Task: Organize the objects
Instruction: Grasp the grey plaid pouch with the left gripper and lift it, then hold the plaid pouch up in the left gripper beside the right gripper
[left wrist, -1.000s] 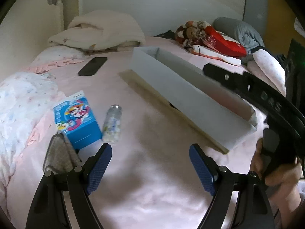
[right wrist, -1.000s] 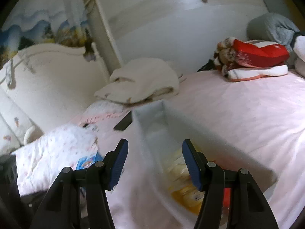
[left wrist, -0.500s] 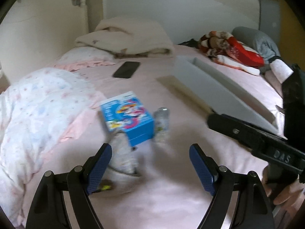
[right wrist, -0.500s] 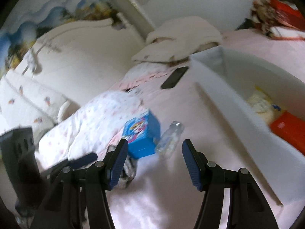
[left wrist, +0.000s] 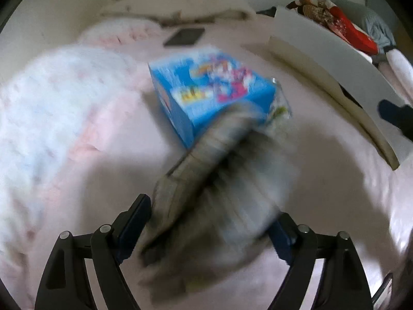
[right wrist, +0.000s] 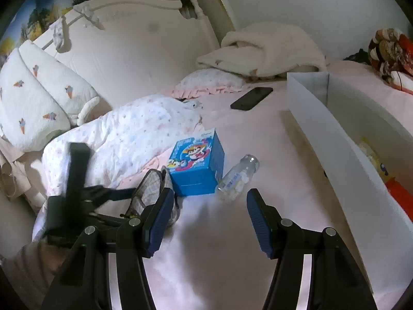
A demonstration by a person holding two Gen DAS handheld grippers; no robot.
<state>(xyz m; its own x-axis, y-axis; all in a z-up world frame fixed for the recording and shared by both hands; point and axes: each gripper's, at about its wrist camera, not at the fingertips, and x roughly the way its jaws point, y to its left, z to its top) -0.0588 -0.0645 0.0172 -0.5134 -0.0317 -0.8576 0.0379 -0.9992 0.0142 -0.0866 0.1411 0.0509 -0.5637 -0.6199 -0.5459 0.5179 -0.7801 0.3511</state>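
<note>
Between the left gripper's blue fingers lies a grey checked pouch — blurred, so whether the pads press it I cannot tell; the jaws have just been closing slightly. Just beyond it on the pink bed stands a blue cartoon box. Ahead of the right gripper — spread, holding nothing — lie the same box and a small clear bottle. To its right runs a long white tray.
</note>
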